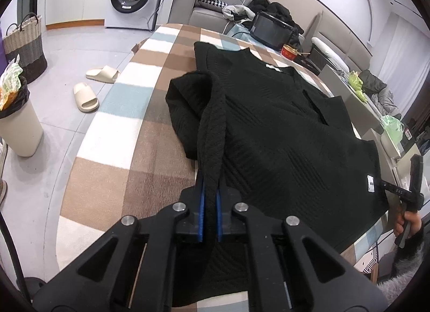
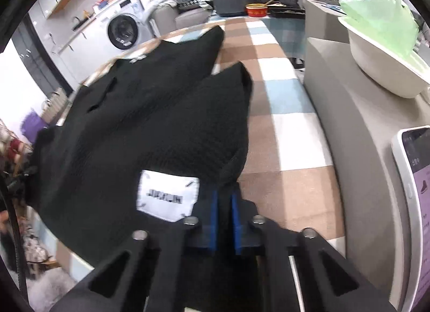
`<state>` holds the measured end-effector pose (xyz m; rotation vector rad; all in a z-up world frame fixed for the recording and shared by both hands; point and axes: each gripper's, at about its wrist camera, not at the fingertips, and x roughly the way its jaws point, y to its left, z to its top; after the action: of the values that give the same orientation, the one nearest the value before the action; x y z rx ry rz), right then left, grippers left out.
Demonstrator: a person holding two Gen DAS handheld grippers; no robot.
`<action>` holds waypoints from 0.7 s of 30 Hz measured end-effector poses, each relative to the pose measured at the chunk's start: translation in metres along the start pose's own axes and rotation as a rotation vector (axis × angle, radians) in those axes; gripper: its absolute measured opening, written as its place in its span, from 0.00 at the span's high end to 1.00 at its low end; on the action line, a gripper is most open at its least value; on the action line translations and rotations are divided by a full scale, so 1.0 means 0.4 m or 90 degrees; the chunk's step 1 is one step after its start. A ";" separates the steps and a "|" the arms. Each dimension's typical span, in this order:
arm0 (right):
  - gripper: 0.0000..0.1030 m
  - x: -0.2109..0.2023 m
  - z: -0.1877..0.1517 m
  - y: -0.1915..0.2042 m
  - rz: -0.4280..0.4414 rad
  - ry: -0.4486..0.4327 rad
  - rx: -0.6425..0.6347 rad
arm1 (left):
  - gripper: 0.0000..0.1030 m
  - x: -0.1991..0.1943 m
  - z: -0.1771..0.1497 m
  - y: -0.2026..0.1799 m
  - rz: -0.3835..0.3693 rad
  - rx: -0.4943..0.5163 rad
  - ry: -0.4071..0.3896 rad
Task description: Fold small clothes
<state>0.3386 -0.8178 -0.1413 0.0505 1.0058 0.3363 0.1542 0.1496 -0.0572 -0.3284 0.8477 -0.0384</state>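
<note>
- Left gripper clamps a folded edge of one black top.
- Right gripper pinches its hem corner.
- Top lies on checked table, long axis pointing away, collar far.

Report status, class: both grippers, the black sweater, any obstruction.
Left gripper shut on sweater hem. Right gripper shut on hem beside white label. Sweater flat on checked blanket. Nothing blocking.
</note>
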 end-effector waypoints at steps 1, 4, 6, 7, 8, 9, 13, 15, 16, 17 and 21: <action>0.94 -0.016 0.001 0.003 0.013 -0.014 0.002 | 0.97 -0.007 0.004 -0.001 -0.002 0.001 -0.007; 0.94 -0.063 0.016 0.005 0.065 -0.060 0.022 | 0.97 -0.036 0.026 -0.017 0.012 0.019 -0.052; 0.94 -0.092 0.036 0.004 0.102 -0.101 0.043 | 0.98 -0.052 0.046 -0.025 0.000 0.020 -0.076; 0.94 -0.102 0.049 0.008 0.107 -0.117 0.049 | 0.98 -0.058 0.061 -0.030 -0.008 0.019 -0.090; 0.94 -0.110 0.062 0.015 0.103 -0.131 0.050 | 0.98 -0.061 0.071 -0.033 -0.013 0.018 -0.099; 0.94 -0.117 0.077 0.025 0.106 -0.152 0.047 | 0.98 -0.064 0.087 -0.037 -0.019 0.016 -0.109; 0.94 -0.132 0.150 0.053 0.139 -0.224 0.055 | 0.98 -0.067 0.164 -0.046 -0.042 0.005 -0.148; 0.94 -0.131 0.194 0.061 0.146 -0.251 0.064 | 0.98 -0.064 0.205 -0.046 -0.044 -0.001 -0.162; 0.94 -0.129 0.218 0.063 0.149 -0.264 0.071 | 0.98 -0.061 0.231 -0.043 -0.046 -0.008 -0.172; 0.94 -0.125 0.240 0.066 0.148 -0.273 0.076 | 0.98 -0.058 0.251 -0.041 -0.047 -0.012 -0.177; 0.94 -0.069 0.346 0.063 0.134 -0.296 0.122 | 0.98 -0.022 0.345 -0.021 -0.040 -0.037 -0.194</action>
<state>0.4342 -0.7868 -0.0391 0.3937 0.5682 0.3965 0.2514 0.1803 0.0367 -0.4038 0.5366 -0.0212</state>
